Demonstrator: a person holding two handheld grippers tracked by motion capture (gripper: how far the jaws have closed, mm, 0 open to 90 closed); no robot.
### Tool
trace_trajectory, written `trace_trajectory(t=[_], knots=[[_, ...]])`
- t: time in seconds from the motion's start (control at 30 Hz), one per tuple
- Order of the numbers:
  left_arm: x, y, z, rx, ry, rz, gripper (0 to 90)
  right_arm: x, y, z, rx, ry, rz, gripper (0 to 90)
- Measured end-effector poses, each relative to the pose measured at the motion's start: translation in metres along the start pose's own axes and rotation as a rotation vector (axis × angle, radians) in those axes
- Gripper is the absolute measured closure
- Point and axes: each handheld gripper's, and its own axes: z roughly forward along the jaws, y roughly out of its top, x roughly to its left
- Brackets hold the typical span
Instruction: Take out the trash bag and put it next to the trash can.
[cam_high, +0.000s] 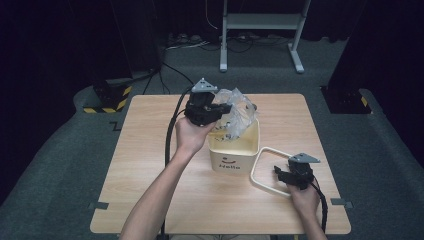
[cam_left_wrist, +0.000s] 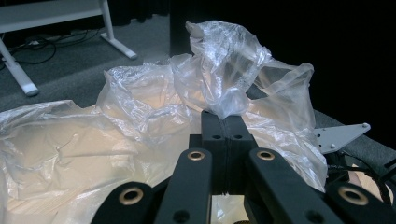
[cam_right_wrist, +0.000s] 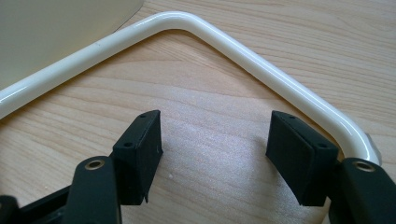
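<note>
Plastic bag (cam_high: 239, 114) pinched over cream bin (cam_high: 235, 150)
Left gripper (cam_high: 220, 108) clenched on the bag; right gripper (cam_high: 278, 172) spread, holding nothing, inside the bin's loop frame (cam_high: 260, 152) on the table (cam_high: 150, 150).

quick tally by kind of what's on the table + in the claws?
Clear plastic bag: 1, pinched in the shut left claw
Cream bin marked Hello: 1
Cream rectangular ring frame: 1, flat on the table, by the open right claw
Handheld claws: 2
Total: 5
</note>
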Motion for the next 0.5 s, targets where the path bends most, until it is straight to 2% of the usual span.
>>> trace_trajectory(t=[0.5], knots=[[0.016, 0.003, -0.031, -0.040, 0.053, -0.016, 89.8, 0.000, 0.000, 0.000, 0.000, 0.000, 0.000, 35.5]])
